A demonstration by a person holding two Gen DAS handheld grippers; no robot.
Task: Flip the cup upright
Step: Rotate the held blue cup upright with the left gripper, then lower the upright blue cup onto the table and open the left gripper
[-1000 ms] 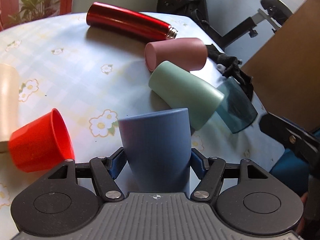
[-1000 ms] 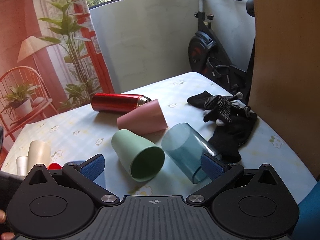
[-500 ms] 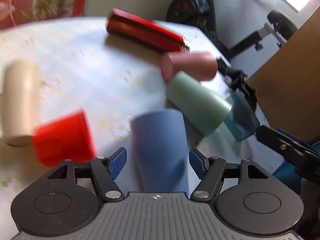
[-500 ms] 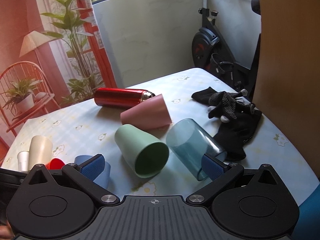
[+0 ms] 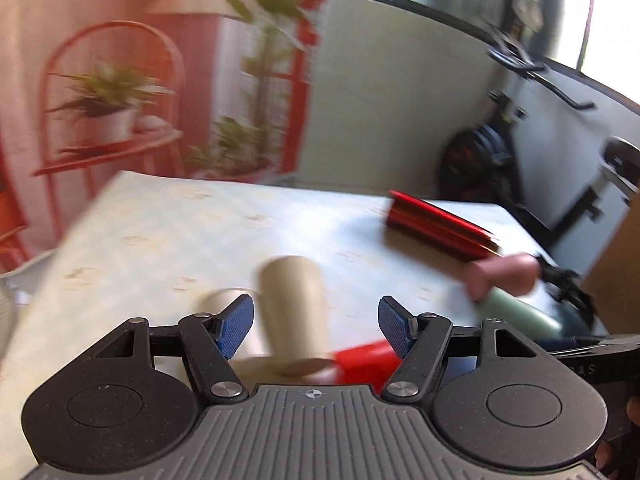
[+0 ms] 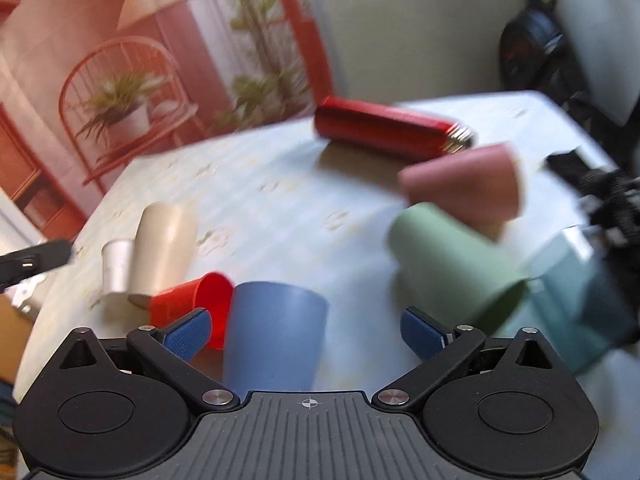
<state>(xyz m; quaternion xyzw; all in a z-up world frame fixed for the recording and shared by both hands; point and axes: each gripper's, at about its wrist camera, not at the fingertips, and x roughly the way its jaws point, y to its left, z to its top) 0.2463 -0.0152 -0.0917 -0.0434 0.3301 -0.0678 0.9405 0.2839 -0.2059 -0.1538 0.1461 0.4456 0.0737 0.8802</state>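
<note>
Released blue cup (image 6: 276, 336) stands upright; both claws (image 5: 316, 326) (image 6: 308, 330) wide, empty; seven cups.

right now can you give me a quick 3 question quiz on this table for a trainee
1. True or false: the blue cup stands with its wide mouth up.
2. Which thing lies farthest back on the table? A) green cup B) red bottle C) orange-red cup
3. Fill in: the fingers of the left gripper and of the right gripper are both ____.

Key:
1. True; it is the one coloured cup standing mouth up, while the green, pink, teal and orange-red cups lie on their sides.
2. B
3. open, holding nothing
</note>
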